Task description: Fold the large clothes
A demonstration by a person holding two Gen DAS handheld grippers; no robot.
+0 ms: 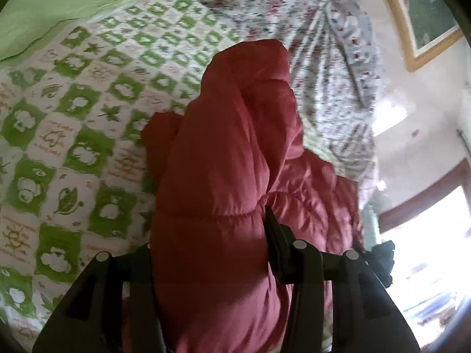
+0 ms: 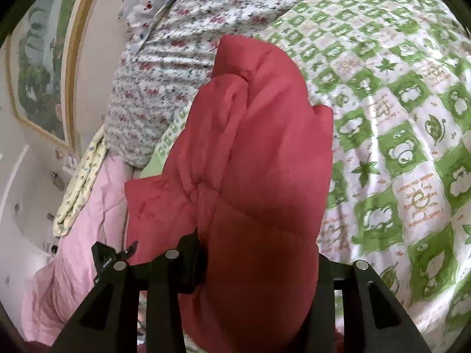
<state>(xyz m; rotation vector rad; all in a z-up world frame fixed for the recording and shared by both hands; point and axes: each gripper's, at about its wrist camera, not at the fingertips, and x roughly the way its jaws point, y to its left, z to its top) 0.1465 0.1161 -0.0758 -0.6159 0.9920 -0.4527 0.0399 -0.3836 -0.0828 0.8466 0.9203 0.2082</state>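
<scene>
The red padded jacket (image 1: 223,158) is bunched thickly between the fingers of both grippers and rises ahead of them, hiding the fingertips in both views. In the left wrist view, the left gripper (image 1: 210,235) pinches a stitched, quilted fold of the jacket; its right finger (image 1: 275,235) presses into the fabric at a gathered seam, and more of the jacket hangs to the right of that finger. In the right wrist view, the right gripper (image 2: 259,253) pinches the jacket (image 2: 259,153) likewise; its left finger (image 2: 191,253) presses against the fabric, and a flap of the jacket extends to the left of that finger.

Beyond the fingers lies a green-and-white checked bed cover (image 1: 82,123) printed with leaves and text. Farther ahead sits a floral quilt (image 1: 265,3). In the right wrist view, a pink quilt (image 2: 85,220) lies left of the fingers, under a small yellow patterned cloth (image 2: 79,188). A gold-framed picture (image 2: 44,67) hangs on the wall.
</scene>
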